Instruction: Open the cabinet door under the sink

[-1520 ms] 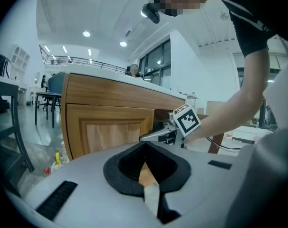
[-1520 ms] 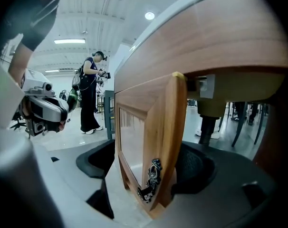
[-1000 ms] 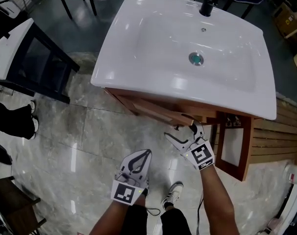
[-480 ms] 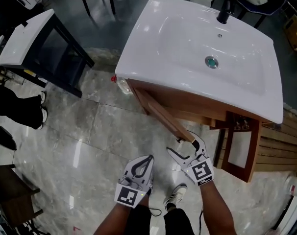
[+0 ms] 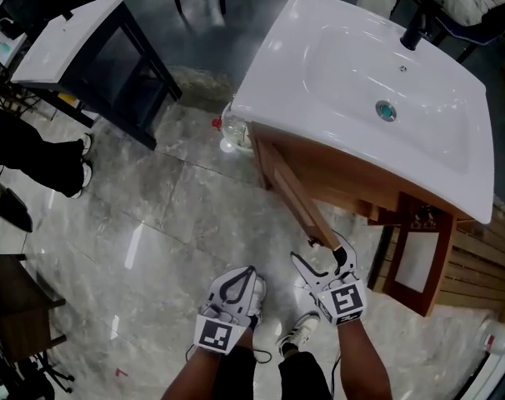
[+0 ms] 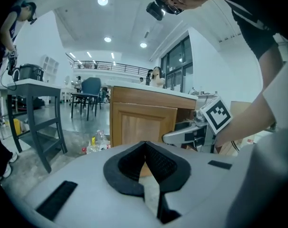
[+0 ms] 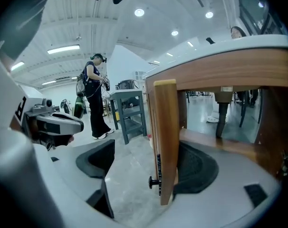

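1. Door (image 5: 296, 200) (image 7: 166, 141): swung out from cabinet (image 5: 352, 182) under sink (image 5: 377, 82). Its free edge stands upright between the fingers of the right gripper (image 5: 325, 261) (image 7: 148, 171).
2. Right gripper: fingers spread wide, not clamped. Door edge sits close against the right-hand pad (image 7: 201, 167); contact cannot be confirmed. A clear gap remains to the left-hand finger (image 7: 97, 159).
3. Knob (image 7: 154, 181): small, dark, low on the door face. It points toward the left-hand finger and stays apart from it.
4. Left gripper (image 5: 233, 283) (image 6: 146, 163): fingers closed, tips meeting. It is held beside the right gripper, on the knob side of the door and apart from it.
5. Ahead of the left gripper's fingers stands the cabinet; the right gripper shows ahead and to their right.
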A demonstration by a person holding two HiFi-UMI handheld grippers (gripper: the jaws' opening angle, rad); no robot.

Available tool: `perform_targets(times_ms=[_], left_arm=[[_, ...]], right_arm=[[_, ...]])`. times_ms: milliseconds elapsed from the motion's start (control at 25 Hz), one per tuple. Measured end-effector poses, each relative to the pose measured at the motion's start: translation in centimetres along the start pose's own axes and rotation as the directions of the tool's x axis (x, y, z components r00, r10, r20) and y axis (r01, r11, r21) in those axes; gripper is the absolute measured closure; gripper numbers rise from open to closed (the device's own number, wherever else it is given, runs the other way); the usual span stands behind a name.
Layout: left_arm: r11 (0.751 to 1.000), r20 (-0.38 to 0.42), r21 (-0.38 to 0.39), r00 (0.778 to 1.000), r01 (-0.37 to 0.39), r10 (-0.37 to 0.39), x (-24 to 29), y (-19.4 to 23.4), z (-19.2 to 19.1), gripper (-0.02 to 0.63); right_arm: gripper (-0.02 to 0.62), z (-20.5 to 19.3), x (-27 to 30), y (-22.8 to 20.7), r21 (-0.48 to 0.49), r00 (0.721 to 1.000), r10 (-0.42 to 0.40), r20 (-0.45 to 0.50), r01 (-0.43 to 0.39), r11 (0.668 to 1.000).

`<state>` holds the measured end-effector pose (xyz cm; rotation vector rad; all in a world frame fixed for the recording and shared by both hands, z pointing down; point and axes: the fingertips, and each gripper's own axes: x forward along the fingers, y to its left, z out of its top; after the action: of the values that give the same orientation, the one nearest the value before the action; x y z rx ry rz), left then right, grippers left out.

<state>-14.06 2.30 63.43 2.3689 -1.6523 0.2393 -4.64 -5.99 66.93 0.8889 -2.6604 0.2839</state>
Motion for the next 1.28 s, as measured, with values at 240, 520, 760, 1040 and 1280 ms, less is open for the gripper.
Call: perform_targets(times_ms=[240, 520, 760, 1040, 1280], left_arm=[[1.0, 0.015, 0.031, 1.0, 0.004, -0.004, -0.5, 0.9, 0.4, 0.586], [0.994, 0.012, -0.069, 0.996, -0.082, 0.083, -1.9, 3.4, 0.2, 0.586], [0.986, 0.001, -0.081, 0.989, -0.146, 0.147, -3.8, 6.2, -0.5, 0.586], [0.978, 0.001, -0.094, 0.982, -0.188, 0.188, -5.3, 8.4, -0.9, 0.586], [0.973, 0.007, -0.076, 0.976, -0.216, 0.217, -6.9, 10.7, -0.7, 0.586]], right_arm=[[0.219, -0.2, 0.3, 3.5, 0.018, 0.999, 0.012, 0.041, -0.013, 1.0], [0.219, 1.0, 1.3, 7.7, 0.064, 0.992, 0.023, 0.125, -0.032, 0.997], [0.221, 2.2, 2.9, 8.8, 0.058, 0.987, 0.033, 0.156, -0.043, 0.997], [0.221, 3.1, 5.6, 13.9, -0.019, 0.974, 0.154, 0.168, -0.153, 0.988], [0.221, 4.4, 7.6, 15.7, -0.043, 0.96, 0.208, 0.186, -0.204, 0.978]])
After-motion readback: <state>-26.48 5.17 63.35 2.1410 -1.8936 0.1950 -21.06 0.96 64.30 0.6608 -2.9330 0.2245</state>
